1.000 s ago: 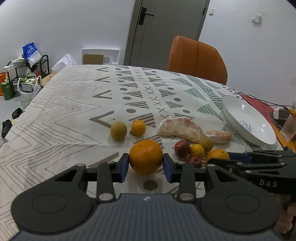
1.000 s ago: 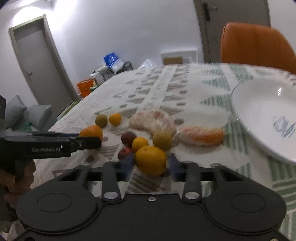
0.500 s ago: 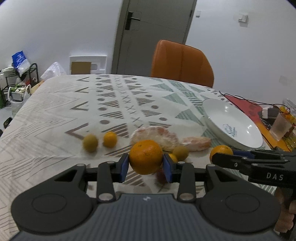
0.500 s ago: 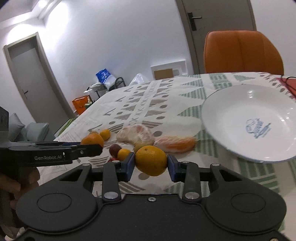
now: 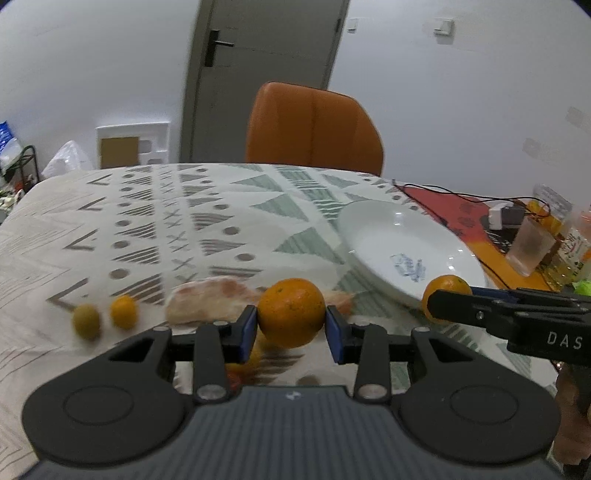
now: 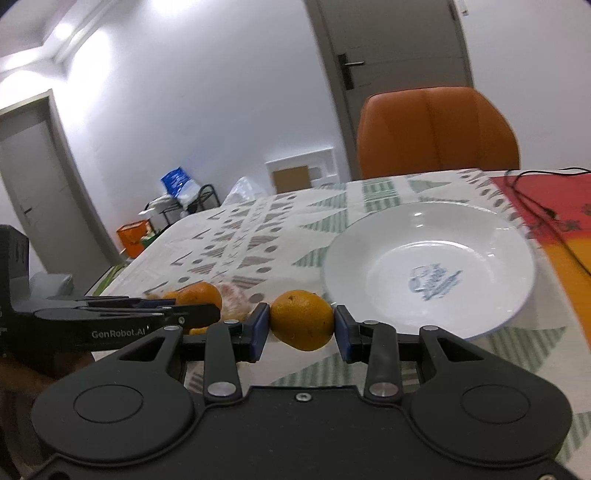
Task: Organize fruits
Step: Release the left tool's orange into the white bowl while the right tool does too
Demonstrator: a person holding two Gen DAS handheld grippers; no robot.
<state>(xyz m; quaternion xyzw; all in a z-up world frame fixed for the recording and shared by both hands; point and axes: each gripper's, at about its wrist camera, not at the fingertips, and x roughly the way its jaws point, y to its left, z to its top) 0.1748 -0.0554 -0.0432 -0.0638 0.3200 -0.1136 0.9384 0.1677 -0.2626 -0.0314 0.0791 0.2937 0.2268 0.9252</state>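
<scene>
Left gripper (image 5: 291, 328) pinching orange (image 5: 291, 312); right gripper (image 6: 301, 332) pinching second orange (image 6: 302, 319); white plate (image 6: 476, 221) ahead-right.

Even, soft indoor light; ceiling glare (image 6: 66, 33) burns out the upper left of the right wrist view. Fisheye bends both frames' edges, corners go dark, and motion blur smears the worktop (image 5: 155, 221) pattern.

The plate (image 5: 373, 236) lies near the table's (image 5: 147, 229) right edge; small fruits (image 5: 123, 312) lie left of it.
</scene>
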